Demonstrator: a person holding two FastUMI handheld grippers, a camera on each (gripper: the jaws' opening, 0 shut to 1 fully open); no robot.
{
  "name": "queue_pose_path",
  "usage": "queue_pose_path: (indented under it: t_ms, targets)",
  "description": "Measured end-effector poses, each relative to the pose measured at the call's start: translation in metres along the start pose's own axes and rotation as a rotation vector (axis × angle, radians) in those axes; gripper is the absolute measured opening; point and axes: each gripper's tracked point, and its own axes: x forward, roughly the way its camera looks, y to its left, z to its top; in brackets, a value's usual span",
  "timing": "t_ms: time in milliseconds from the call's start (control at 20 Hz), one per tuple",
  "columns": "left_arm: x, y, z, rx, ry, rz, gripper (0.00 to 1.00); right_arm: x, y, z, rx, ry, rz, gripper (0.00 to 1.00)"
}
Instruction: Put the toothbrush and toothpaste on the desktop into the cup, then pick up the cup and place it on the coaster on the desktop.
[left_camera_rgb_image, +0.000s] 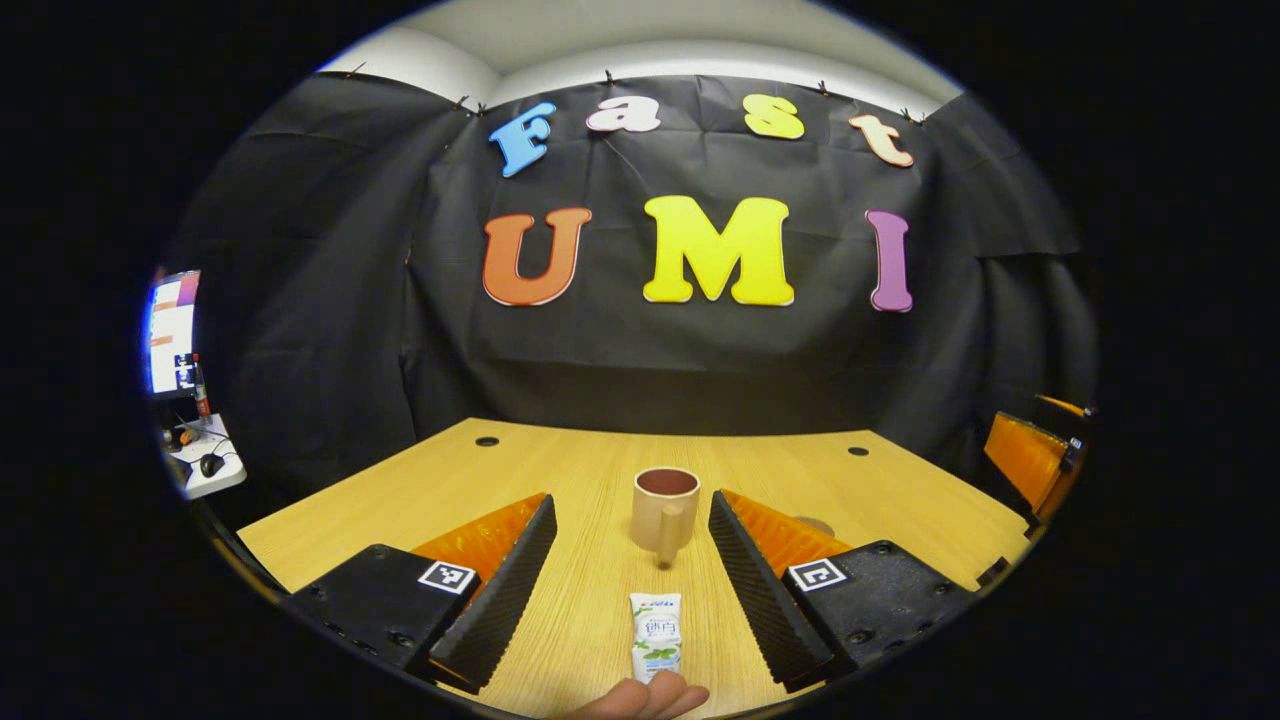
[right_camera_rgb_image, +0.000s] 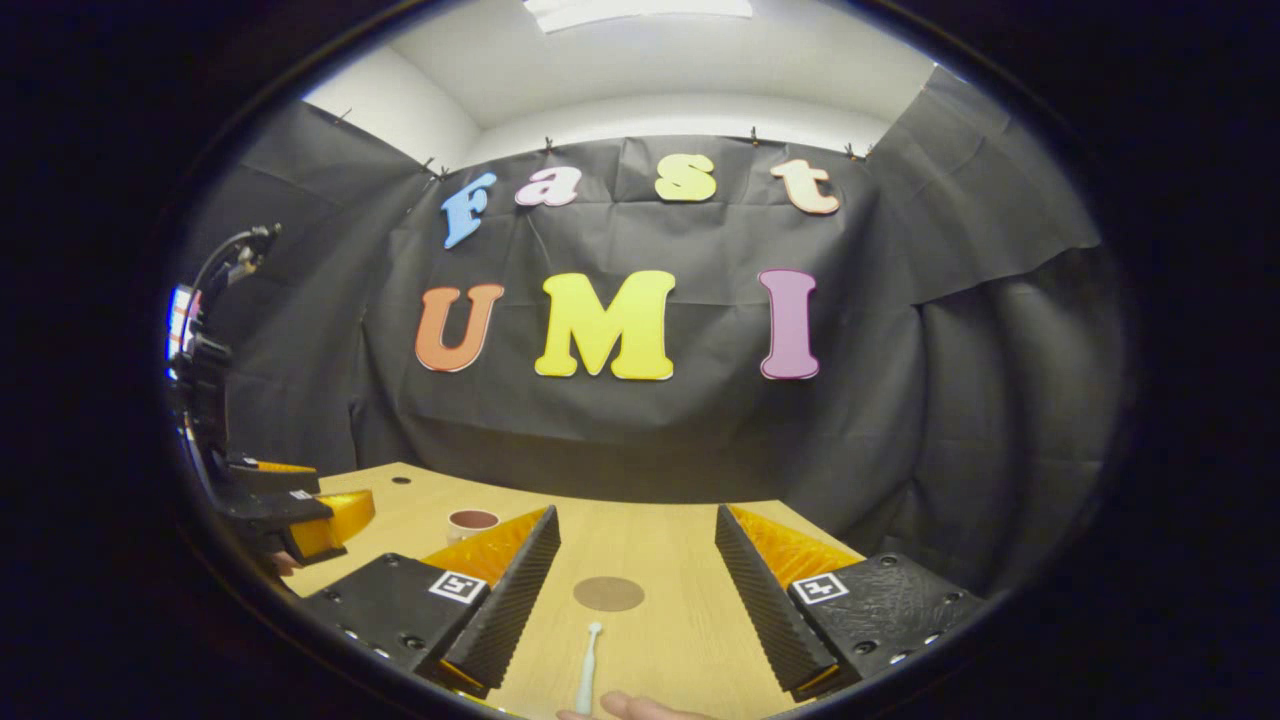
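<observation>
Desktop (left_camera_rgb_image: 880, 480): light wood-grain table with dark cable holes at its far edge; bears all items below.

Left gripper (left_camera_rgb_image: 632, 575): jaws spread wide, holding nothing, above the desktop, straddling cup and tube.

Right gripper (right_camera_rgb_image: 635, 590): jaws likewise wide apart and empty, straddling coaster and brush.

Cup (left_camera_rgb_image: 664, 513): beige ceramic mug, dark reddish inside, upright, handle toward the left gripper's camera, standing on bare wood apart from the coaster. Nothing shows above its rim. Risk: tall and narrow, so a sideways knock from a finger or a tube pushed in aslant could tip it.

Coaster (right_camera_rgb_image: 608, 593): flat round brown disc, nothing on it. Risk: thin and loose, likely to slide if the cup lands off-centre.

Toothpaste (left_camera_rgb_image: 656, 632): short white tube with green print, lying flat just short of the cup. Risk: soft body may buckle or squirt out of a hard pinch.

Toothbrush (right_camera_rgb_image: 588, 668): slim pale plastic brush, flat on the wood, head toward the coaster. Risk: lying so low, the fingers may scrape the desktop or roll it away.
</observation>
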Motion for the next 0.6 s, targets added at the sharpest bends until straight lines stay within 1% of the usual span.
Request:
queue_pose_path:
  t_ms: [150, 250, 450, 600]
  targets:
    - [0.008, -0.007, -0.047, 0.001, 0.142, -0.033, 0.98, 0.002, -0.005, -0.019, -0.021, 0.037, -0.017, 0.95]
    - [0.008, -0.005, -0.076, 0.022, 0.239, -0.033, 0.98, 0.003, -0.007, -0.035, -0.022, 0.073, -0.025, 0.96]
    - [0.007, -0.009, -0.112, 0.003, 0.36, -0.059, 0.98, 0.002, -0.005, -0.066, -0.035, 0.147, -0.016, 0.95]
    - [0.003, -0.01, -0.137, 0.019, 0.447, -0.067, 0.98, -0.001, -0.003, -0.083, -0.042, 0.187, -0.006, 0.95]
